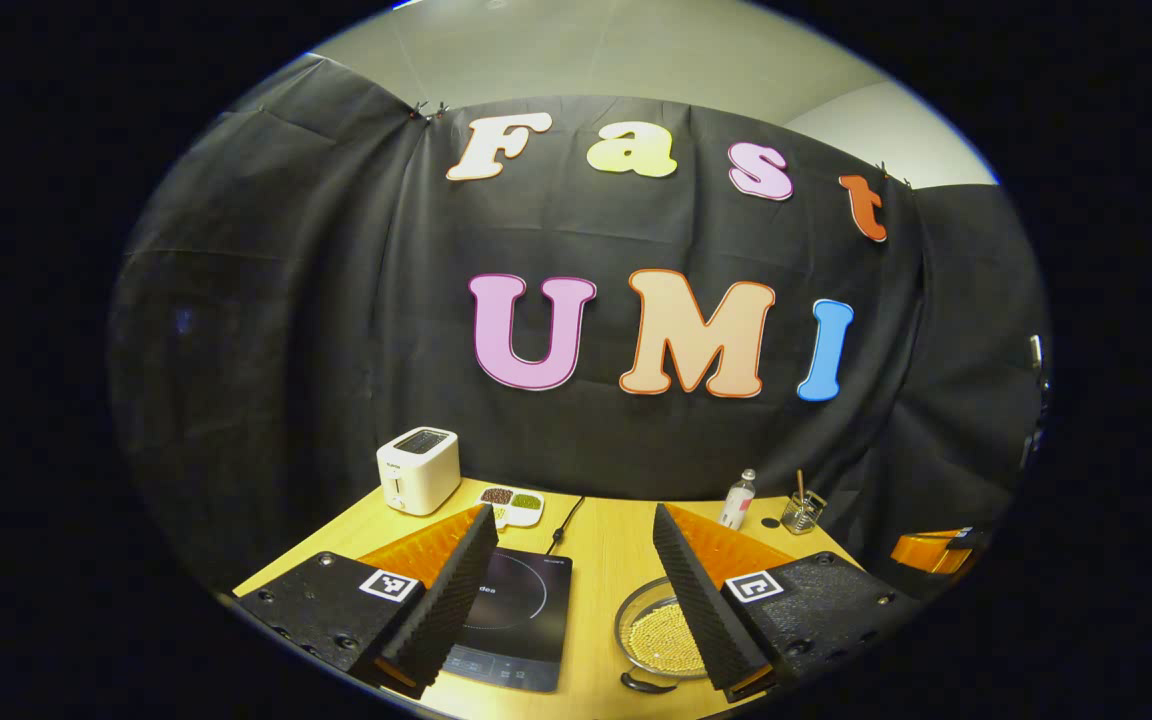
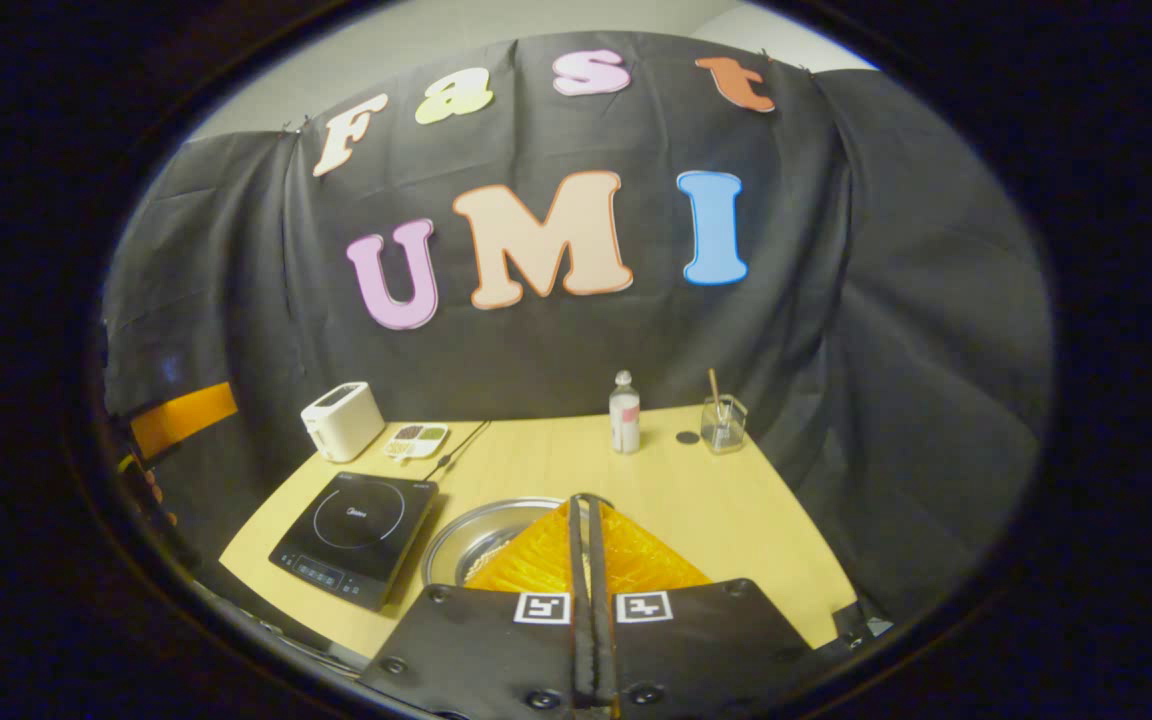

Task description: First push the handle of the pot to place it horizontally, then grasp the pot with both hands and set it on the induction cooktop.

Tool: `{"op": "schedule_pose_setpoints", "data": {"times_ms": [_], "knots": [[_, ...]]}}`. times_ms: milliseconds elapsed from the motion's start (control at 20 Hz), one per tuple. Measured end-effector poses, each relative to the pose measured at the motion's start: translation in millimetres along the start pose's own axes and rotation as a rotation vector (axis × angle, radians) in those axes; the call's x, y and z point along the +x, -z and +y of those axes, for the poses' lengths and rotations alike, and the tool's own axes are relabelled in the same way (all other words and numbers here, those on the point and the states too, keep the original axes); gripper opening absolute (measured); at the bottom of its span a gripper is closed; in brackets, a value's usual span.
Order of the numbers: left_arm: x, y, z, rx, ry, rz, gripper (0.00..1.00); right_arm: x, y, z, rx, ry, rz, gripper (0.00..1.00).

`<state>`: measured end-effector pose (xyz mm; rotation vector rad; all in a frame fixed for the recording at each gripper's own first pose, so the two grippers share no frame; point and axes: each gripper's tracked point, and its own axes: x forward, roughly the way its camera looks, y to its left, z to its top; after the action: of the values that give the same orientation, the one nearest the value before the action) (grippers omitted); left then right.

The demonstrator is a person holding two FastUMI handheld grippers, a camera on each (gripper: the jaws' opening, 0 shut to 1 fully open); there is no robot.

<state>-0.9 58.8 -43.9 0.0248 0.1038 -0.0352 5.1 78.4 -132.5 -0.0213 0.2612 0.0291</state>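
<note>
1. Now the left gripper (image 1: 571, 585) hovers with fingers spread wide, empty.
2. Right gripper (image 2: 591, 520) fingers are pressed together, empty.
3. Pot (image 2: 481, 535) sits on the table (image 2: 736, 510), just beside the induction cooktop (image 2: 356, 535).

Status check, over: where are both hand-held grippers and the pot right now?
Left hand-held gripper open above table. Right hand-held gripper shut, empty. Pot beside induction cooktop, ungrasped. Nothing between them.

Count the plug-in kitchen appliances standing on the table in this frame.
2. The white toaster stands at the table's far left corner by the cloth wall. The black induction cooktop lies nearer, left of the pot. Others may be hidden behind the right gripper.
</note>
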Motion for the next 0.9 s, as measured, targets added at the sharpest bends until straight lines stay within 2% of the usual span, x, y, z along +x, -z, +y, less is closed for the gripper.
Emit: {"op": "schedule_pose_setpoints", "data": {"times_ms": [100,150,300,350,400,450,550,600,750,800,900], "knots": [[6.2,2.8,12.9,0.006,0.022,0.012,0.96,5.1,24.3,17.8,0.005,0.010,0.060,0.02],[8.5,4.8,19.1,0.011,0.032,0.021,0.92,7.0,35.5,26.0,0.001,0.015,0.090,0.00],[16.5,11.1,35.0,0.027,0.057,0.042,0.92,7.4,78.6,41.7,-0.012,0.037,0.189,0.03],[19.1,11.4,38.1,0.029,0.067,0.041,0.96,8.5,91.8,46.9,-0.004,0.039,0.228,0.03],[21.5,11.6,40.7,0.029,0.076,0.042,0.92,9.8,102.6,51.0,0.004,0.039,0.263,0.00],[22.7,12.2,42.4,0.027,0.087,0.041,0.92,9.7,118.6,56.2,0.012,0.038,0.312,0.02],[26.0,14.3,45.3,0.028,0.106,0.043,0.92,8.9,151.1,65.0,0.023,0.034,0.407,0.00],[26.9,14.7,46.6,0.030,0.116,0.044,0.92,7.9,165.0,66.2,0.024,0.036,0.450,0.02],[26.9,20.7,49.5,0.043,0.145,0.057,0.92,5.6,204.0,68.2,0.027,0.057,0.580,0.00],[27.2,23.2,51.0,0.047,0.150,0.063,0.96,4.5,219.4,71.2,0.039,0.062,0.630,0.00],[28.1,27.6,54.1,0.044,0.158,0.071,0.92,6.8,237.6,75.8,0.065,0.069,0.701,0.02]]}}
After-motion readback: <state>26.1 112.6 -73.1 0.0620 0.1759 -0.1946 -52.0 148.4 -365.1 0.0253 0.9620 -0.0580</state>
